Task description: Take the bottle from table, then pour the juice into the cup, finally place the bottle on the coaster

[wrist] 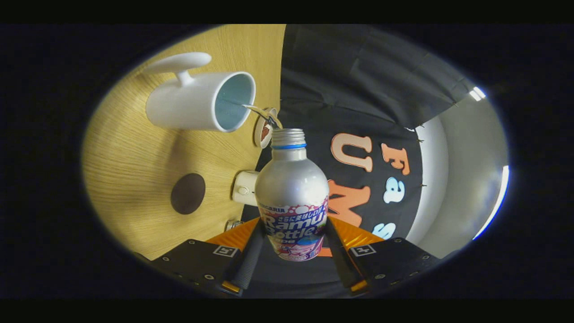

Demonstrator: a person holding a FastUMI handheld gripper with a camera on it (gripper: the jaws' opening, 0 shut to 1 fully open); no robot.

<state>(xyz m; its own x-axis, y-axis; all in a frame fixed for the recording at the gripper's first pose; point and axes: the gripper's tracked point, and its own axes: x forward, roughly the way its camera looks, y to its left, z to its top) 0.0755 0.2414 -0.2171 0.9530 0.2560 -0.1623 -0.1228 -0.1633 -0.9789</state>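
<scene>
Both fingers (249,258) of the gripper (293,260) are clamped on the bottle's (291,188) labelled lower body. A thin stream is seen running from its open neck, at 12 o'clock, into the cup (197,105) at 10 o'clock. A dark coaster (188,193) lies on the table (130,157) at 9 o'clock. The metal bottle is judged stiff, smooth, fairly light and slippery; the label band is the best hold.

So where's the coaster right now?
In the gripper view the dark round coaster lies flat on the wooden table, left of the bottle gripped in the claw, below the white cup.
</scene>
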